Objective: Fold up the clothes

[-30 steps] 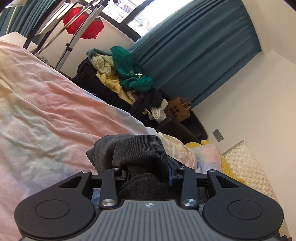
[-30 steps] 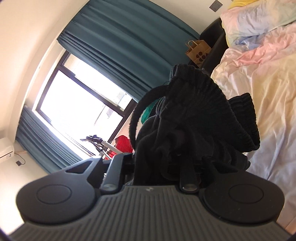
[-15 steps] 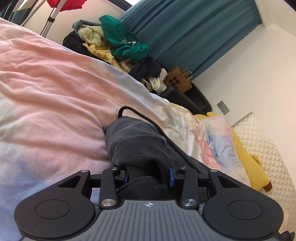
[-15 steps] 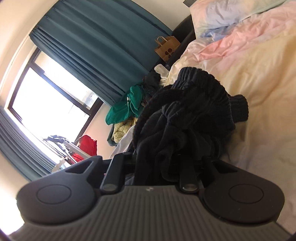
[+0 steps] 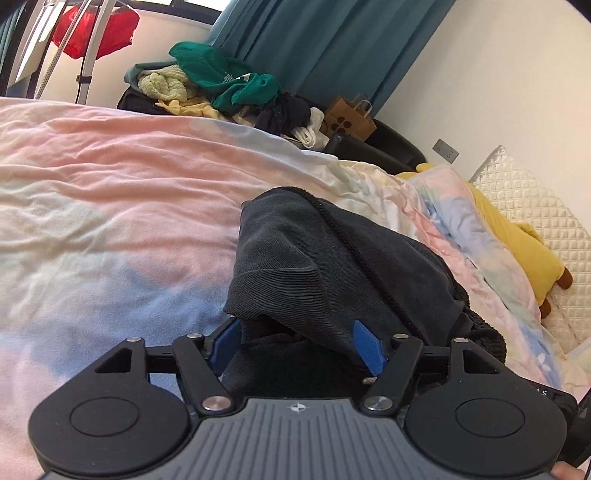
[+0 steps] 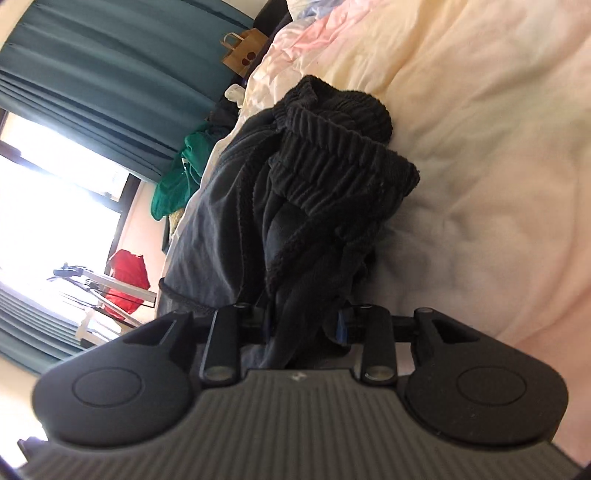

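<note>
Dark garment: a charcoal bundle of clothing (image 5: 332,266) lies bunched on the bed (image 5: 110,192), its ribbed band (image 6: 343,155) folded over the top and a black cord (image 5: 354,251) trailing across it.
Change: a second ago the bundle hung in the air against the window; now it rests on the bedcover.
Left gripper (image 5: 295,343): its jaws have just been opening; the blue fingers (image 5: 365,347) stand spread, the cloth lying loose between them.
Right gripper (image 6: 306,328): its jaws have just been opening a little; the cloth is bunched between the fingers, and I cannot tell whether they pinch it.
Bed: a wrinkled cover in pink, cream and pale blue, with a yellow soft toy (image 5: 517,243) by a quilted cream pillow (image 5: 532,206).
Room: teal curtains (image 5: 332,44), a bright window (image 6: 48,177), a red cloth (image 5: 96,29) on a rack, a heap of clothes (image 5: 221,85) with a green top, a brown paper bag (image 5: 351,120).
</note>
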The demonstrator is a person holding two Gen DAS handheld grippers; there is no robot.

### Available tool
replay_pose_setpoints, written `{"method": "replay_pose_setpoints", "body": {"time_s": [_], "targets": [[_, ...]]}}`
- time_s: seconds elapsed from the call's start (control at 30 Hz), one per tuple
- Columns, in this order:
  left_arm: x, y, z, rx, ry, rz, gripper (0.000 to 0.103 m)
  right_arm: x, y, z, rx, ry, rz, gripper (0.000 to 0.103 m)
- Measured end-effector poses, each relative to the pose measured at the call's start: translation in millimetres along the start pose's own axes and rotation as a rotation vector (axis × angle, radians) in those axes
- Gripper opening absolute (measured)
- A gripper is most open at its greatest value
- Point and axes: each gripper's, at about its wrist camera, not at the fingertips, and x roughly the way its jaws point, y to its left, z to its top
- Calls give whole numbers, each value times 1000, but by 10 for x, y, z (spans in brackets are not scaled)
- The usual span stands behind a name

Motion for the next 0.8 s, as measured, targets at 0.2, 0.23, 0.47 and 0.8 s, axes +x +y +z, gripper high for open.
{"method": "replay_pose_setpoints", "body": {"time_s": [0.2, 0.23, 0.47, 0.8], "targets": [[-815, -495, 36, 155, -83, 32, 94, -745, 374, -114, -196, -123, -33, 34], [-925, -544, 32, 166, -98, 26, 96, -875, 449, -140, -233, -143, -34, 34], [-1809, -993, -159, 325, -199, 57, 103, -1719, 1041, -320, -519, -238, -24, 34], [-2692, -1161, -746, 405, -294, 130, 103, -2419, 1353, -850, -683, -306, 52, 34]]}}
